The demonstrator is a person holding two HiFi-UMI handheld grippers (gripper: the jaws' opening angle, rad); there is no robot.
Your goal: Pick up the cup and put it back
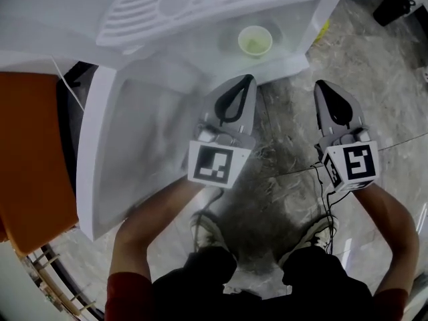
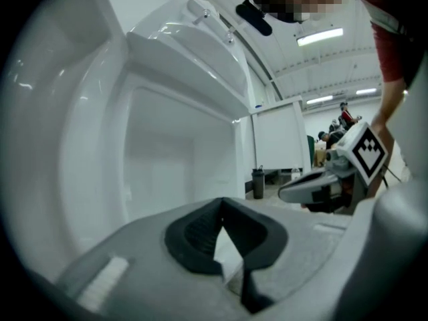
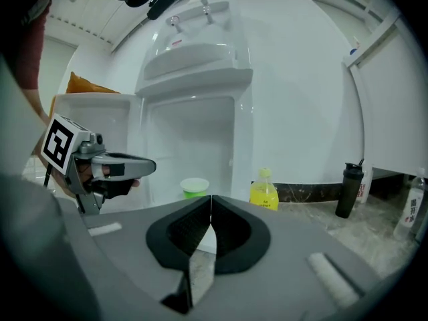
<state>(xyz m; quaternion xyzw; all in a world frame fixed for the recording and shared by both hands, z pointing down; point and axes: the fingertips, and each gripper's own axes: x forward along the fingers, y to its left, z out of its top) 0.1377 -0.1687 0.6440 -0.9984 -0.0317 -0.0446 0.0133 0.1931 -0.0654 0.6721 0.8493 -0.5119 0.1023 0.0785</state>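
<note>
While the green cup (image 1: 255,42) stands on the white ledge (image 1: 293,61) ahead, the left hand-held gripper (image 1: 245,84) and right hand-held gripper (image 1: 325,89) hang clenched and empty, well short of it, probably lining up for a reach.

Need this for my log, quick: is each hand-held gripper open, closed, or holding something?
Left hand-held gripper: closed, holding nothing.
Right hand-held gripper: closed, holding nothing.
</note>
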